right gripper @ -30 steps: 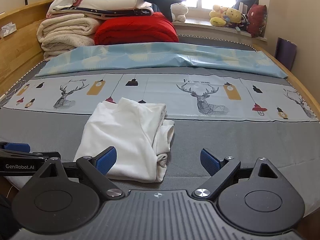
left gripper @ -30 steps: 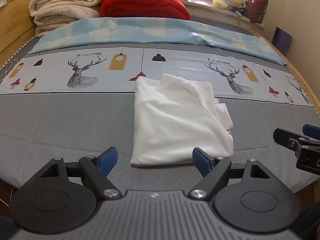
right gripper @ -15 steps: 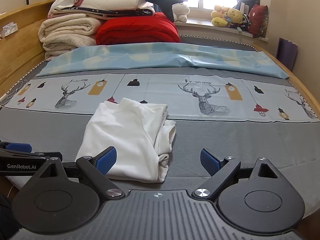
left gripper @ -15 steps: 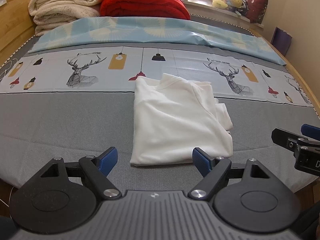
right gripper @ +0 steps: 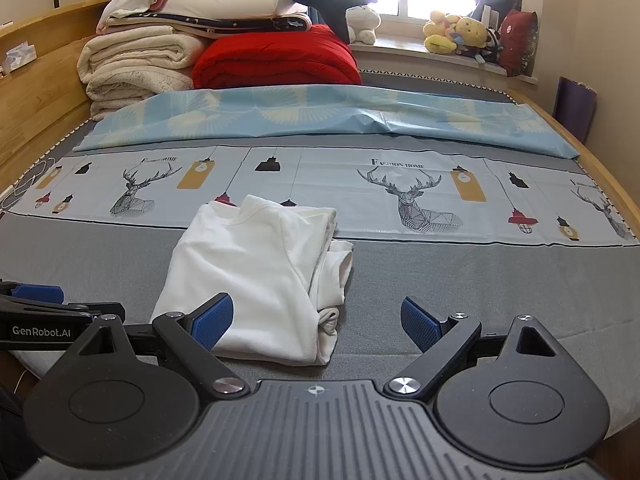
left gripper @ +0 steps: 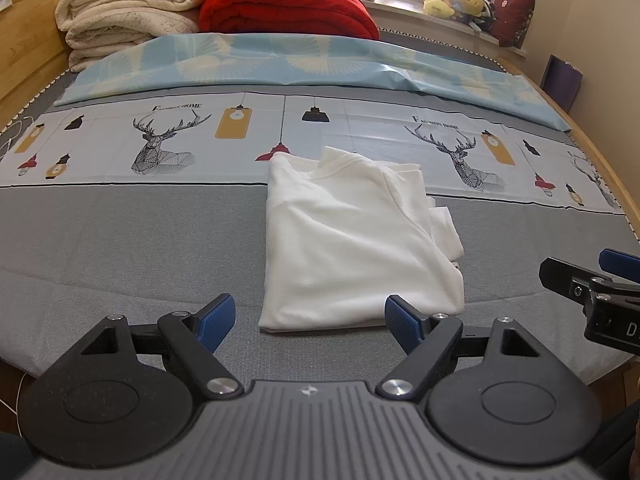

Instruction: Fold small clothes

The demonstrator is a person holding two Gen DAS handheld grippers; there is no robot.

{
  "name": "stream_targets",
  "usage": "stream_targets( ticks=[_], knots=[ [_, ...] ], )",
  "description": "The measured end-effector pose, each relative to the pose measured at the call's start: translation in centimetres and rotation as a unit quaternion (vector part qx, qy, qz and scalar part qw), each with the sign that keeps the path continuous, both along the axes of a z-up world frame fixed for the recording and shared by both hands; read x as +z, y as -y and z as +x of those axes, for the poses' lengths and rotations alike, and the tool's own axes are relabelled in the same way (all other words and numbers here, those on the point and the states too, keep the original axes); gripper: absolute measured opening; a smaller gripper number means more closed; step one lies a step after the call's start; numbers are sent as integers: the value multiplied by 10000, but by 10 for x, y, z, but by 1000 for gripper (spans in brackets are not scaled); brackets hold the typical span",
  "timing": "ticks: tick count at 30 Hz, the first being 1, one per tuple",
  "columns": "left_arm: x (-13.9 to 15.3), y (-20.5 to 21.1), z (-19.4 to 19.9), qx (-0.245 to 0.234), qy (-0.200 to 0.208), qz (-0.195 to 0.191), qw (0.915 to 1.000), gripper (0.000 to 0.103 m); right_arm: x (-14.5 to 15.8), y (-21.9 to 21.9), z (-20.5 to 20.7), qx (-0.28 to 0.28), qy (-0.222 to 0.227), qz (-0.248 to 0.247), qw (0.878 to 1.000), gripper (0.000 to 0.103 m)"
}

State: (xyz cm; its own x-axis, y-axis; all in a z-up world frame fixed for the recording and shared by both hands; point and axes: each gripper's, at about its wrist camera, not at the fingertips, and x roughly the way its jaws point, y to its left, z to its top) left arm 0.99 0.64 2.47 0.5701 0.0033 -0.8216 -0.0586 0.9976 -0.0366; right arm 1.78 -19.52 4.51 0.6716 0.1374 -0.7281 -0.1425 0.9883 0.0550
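A small white garment (left gripper: 352, 240) lies folded lengthwise on the grey bed cover (left gripper: 132, 240), with a sleeve bunched at its right side; it also shows in the right wrist view (right gripper: 260, 276). My left gripper (left gripper: 310, 320) is open and empty, just short of the garment's near hem. My right gripper (right gripper: 316, 320) is open and empty, near the garment's near right corner. Each gripper shows at the edge of the other's view, the right one (left gripper: 592, 280) and the left one (right gripper: 36, 296).
A deer-print sheet (right gripper: 400, 196) and a light blue sheet (right gripper: 320, 116) lie beyond the garment. Folded blankets (right gripper: 140, 64) and a red quilt (right gripper: 276, 60) are stacked at the headboard. Plush toys (right gripper: 460, 34) sit on the windowsill. Wooden bed rails run along both sides.
Both grippers have drawn back slightly and risen a little; the garment has not moved. Both stay open.
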Motion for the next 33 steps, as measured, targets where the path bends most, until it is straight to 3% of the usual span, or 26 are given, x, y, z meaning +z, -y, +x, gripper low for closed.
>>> stream_targets(
  ticks=[33],
  knots=[
    [0,-3,-1,-138,30,4,9999,86,0,0,0,8,-4,-1,10000,91]
  ],
)
